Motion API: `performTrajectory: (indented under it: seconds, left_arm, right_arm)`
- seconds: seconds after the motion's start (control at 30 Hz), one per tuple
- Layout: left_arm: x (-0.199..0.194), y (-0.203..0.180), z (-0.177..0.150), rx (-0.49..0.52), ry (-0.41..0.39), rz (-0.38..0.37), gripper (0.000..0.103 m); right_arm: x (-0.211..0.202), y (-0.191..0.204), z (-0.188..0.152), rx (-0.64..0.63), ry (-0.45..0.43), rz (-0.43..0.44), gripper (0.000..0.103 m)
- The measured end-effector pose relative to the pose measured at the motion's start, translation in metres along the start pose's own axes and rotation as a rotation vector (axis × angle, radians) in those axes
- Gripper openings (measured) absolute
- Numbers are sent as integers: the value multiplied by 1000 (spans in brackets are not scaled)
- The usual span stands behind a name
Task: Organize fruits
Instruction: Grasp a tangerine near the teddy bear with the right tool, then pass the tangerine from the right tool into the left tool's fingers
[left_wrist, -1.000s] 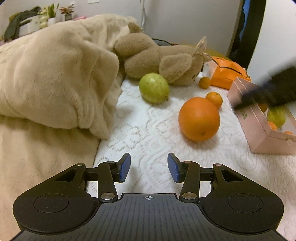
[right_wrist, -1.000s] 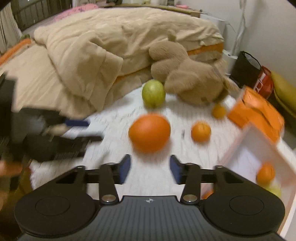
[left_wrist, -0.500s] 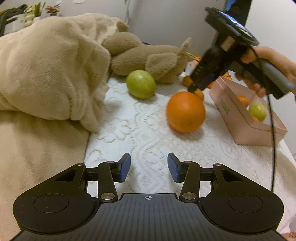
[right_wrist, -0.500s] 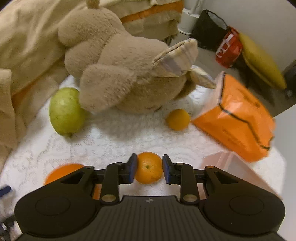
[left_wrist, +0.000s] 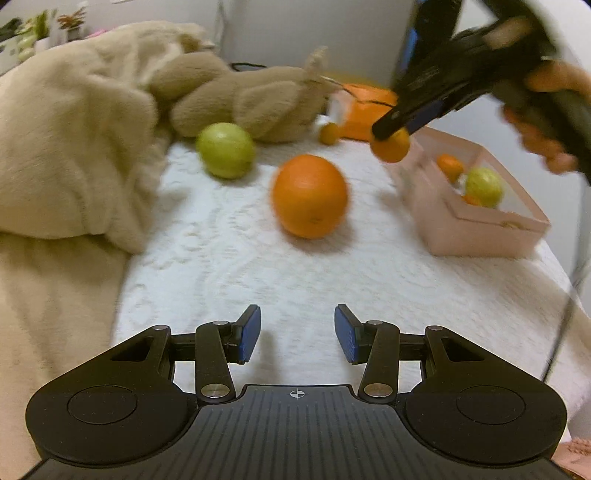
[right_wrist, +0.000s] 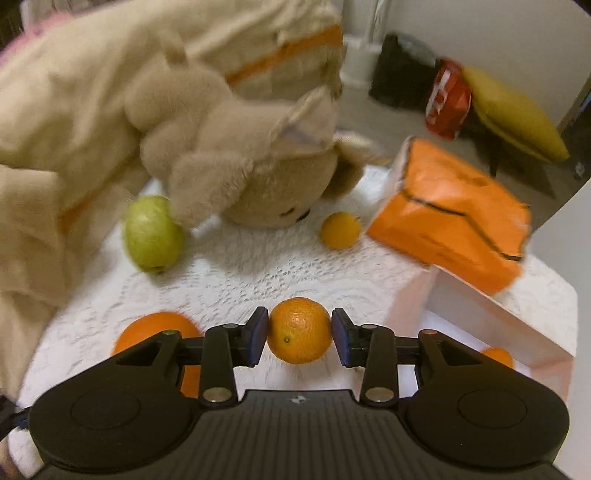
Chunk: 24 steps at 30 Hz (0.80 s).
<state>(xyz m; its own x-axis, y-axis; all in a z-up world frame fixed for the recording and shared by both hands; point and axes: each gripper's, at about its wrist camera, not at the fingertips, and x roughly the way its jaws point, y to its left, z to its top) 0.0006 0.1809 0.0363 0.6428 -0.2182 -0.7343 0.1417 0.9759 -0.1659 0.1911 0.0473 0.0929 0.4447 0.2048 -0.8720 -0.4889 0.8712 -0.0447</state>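
My right gripper (right_wrist: 299, 334) is shut on a small mandarin (right_wrist: 299, 336) and holds it above the white lace cloth; in the left wrist view the mandarin (left_wrist: 390, 146) hangs in the air beside the pink box (left_wrist: 476, 225). The pink box holds a green fruit (left_wrist: 484, 186) and small orange fruits. A large orange (left_wrist: 309, 195) lies mid-cloth, also low left in the right wrist view (right_wrist: 157, 330). A green apple (left_wrist: 226, 149) and another small mandarin (left_wrist: 329, 133) lie by the plush toy. My left gripper (left_wrist: 297, 334) is open and empty near the cloth's front.
A brown plush toy (right_wrist: 236, 147) lies at the back of the cloth. A beige blanket (left_wrist: 66, 147) is heaped on the left. An orange paper bag (right_wrist: 450, 218) stands behind the pink box (right_wrist: 491, 314). The bed edge drops off on the right.
My right gripper has lifted the small mandarin off the cloth and carried it toward the pink box. My left gripper stays open and has barely moved.
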Motion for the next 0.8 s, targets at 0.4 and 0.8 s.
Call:
performTrajectory:
  seconds: [0.4,0.8]
  left_arm:
    - [20,-117,27,154,124,-191,49]
    - [40,-228,36,355,256,-131,49]
  right_arm:
    - [-96,-73,-206,55,-3,50,37]
    - [-102,-112,-284,64,-205,36,49]
